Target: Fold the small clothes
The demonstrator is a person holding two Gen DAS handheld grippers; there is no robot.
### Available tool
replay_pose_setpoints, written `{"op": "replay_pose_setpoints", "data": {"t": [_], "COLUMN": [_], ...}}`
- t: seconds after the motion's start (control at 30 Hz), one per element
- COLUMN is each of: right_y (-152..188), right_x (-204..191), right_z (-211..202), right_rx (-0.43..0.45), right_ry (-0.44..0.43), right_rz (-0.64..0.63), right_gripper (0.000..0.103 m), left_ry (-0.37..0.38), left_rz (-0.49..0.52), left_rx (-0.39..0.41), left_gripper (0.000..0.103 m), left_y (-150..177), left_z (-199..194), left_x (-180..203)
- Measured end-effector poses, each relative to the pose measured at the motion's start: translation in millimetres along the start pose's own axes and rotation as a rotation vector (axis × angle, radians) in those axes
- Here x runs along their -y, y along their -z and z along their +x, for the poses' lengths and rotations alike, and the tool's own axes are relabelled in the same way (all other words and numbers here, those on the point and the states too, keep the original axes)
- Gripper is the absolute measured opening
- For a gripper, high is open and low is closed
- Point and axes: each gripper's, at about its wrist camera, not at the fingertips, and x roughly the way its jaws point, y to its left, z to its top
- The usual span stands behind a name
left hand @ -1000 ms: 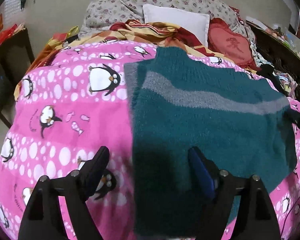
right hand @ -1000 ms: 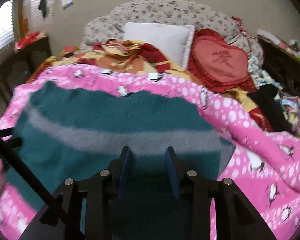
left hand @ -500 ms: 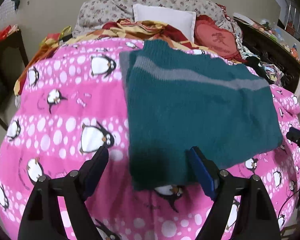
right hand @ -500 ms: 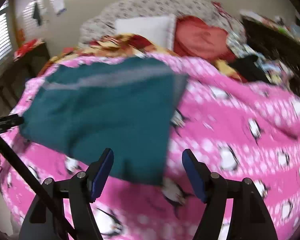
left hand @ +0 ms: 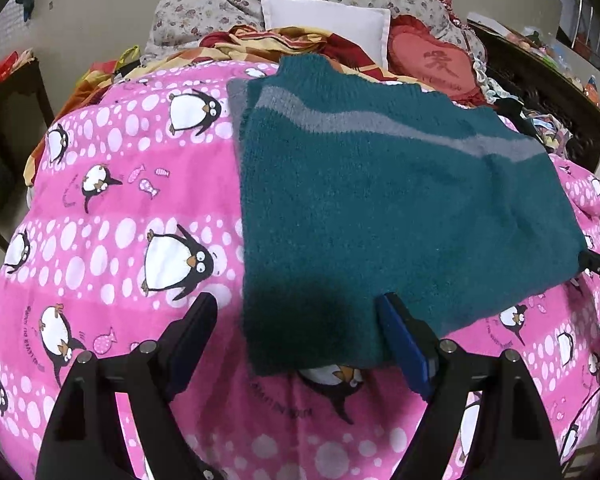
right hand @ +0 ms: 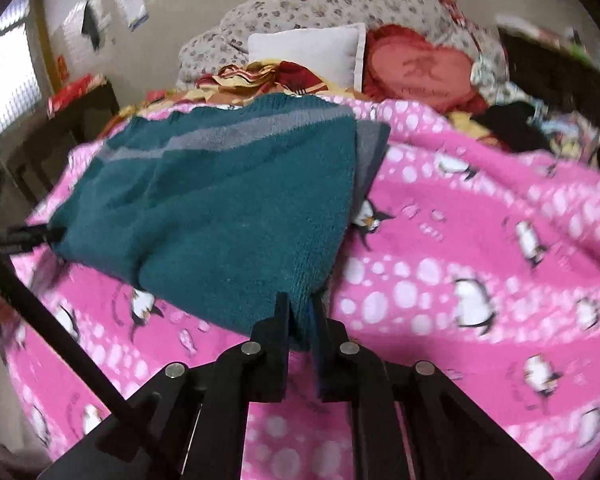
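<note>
A beige wall (right hand: 188,12) with a bright window (right hand: 8,76) at left backs dark wooden furniture (right hand: 72,120)

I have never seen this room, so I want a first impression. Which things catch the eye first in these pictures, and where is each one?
The teal sweater with a grey stripe lies in the middle, on the bright pink penguin blanket that covers the bed. The right gripper is shut on the sweater's near corner, while the left gripper is open at its near edge. Behind, at the head of the bed, a white pillow stands beside a red heart cushion.

Sweater (left hand: 380,200) on blanket (left hand: 120,200), pillows (left hand: 328,24) behind.
</note>
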Motion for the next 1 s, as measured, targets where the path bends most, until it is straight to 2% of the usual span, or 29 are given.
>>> {"op": "replay_pose_setpoints", "data": {"t": [0.07, 0.1, 0.17, 0.23, 0.3, 0.33, 0.43, 0.5, 0.57, 0.8, 1.0], "right_y": [0.7, 4.5, 10.8, 9.8, 4.1, -1.0, -15.8, -26.5, -39.8, -94.5, -126.5], "right_x": [5.6, 3.0, 1.2, 4.3, 7.8, 7.4, -1.8, -12.4, -30.7, -98.6, -122.7], "right_z": [9.0, 20.5, 32.7, 25.9, 14.5, 4.6, -13.9, -18.7, -17.0, 23.7, 71.3], "right_rx": [-0.015, -0.048, -0.089, -0.071, -0.051, -0.031, 0.013, 0.042, 0.059, 0.104, 0.102], "right_ry": [-0.001, 0.039, 0.045, 0.031, 0.035, 0.061, 0.066, 0.047, -0.014, -0.131, -0.135], "right_rz": [0.024, 0.000, -0.009, 0.020, 0.050, 0.050, 0.032, 0.019, -0.011, -0.114, -0.099], "right_gripper": [0.008, 0.008, 0.008, 0.010, 0.015, 0.016, 0.018, 0.021, 0.021, 0.021, 0.021], "left_ry": [0.004, 0.008, 0.008, 0.008, -0.003, -0.019, -0.055, -0.059, -0.070, -0.073, -0.052], "left_rz": [-0.009, -0.013, -0.015, -0.011, 0.005, 0.014, 0.027, 0.023, 0.017, 0.000, -0.029], "left_rx": [-0.003, -0.004, -0.005, 0.000, 0.013, 0.027, 0.060, 0.066, 0.068, 0.063, 0.045], "left_gripper": [0.082, 0.082, 0.082, 0.082, 0.082, 0.082, 0.082, 0.082, 0.082, 0.082, 0.082], "left_y": [1.3, 2.2, 3.5, 4.8, 3.7, 2.6, -0.9, -3.4, -4.7, -6.8, -9.5], "left_z": [2.1, 2.7, 1.6, -3.5, -10.5, -14.8, -23.1, -24.9, -24.5, -21.2, -13.5], "left_x": [-1.0, -1.6, -2.6, -3.5, -3.7, -3.7, -4.1, -5.1, -6.8, -8.5, -13.8]}}
